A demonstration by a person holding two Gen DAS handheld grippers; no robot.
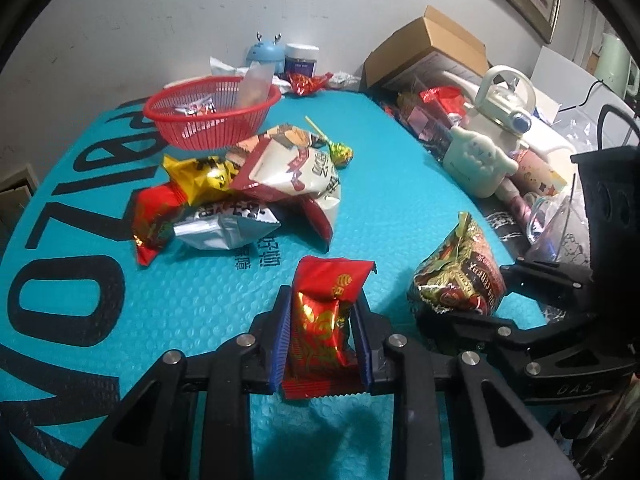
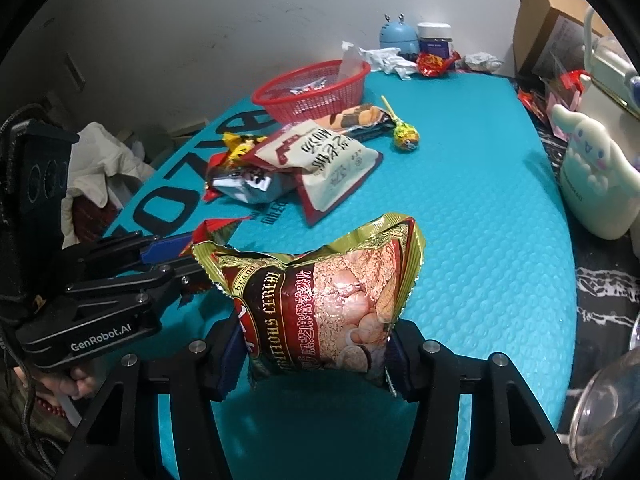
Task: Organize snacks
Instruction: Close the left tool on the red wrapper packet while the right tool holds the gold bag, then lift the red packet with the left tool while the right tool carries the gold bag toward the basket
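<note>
My left gripper [image 1: 322, 340] is shut on a small red and gold snack packet [image 1: 324, 320], held just above the teal mat [image 1: 400, 200]. My right gripper [image 2: 316, 360] is shut on a gold-and-maroon cereal bag [image 2: 320, 296], which also shows in the left wrist view [image 1: 460, 276] to the right of the red packet. A red basket [image 1: 212, 112] with a small packet and a clear sachet inside stands at the far side; it also shows in the right wrist view [image 2: 316, 86]. In front of it lies a pile of snack bags [image 1: 256, 188] and a lollipop [image 1: 340, 152].
Along the right edge stand a white character-shaped object [image 1: 478, 160], a cream kettle [image 1: 508, 96], a cardboard box [image 1: 428, 52] and loose wrappers. A blue toy [image 1: 264, 52] and a jar [image 1: 302, 58] stand at the back wall. A glass bowl [image 2: 608, 408] sits at near right.
</note>
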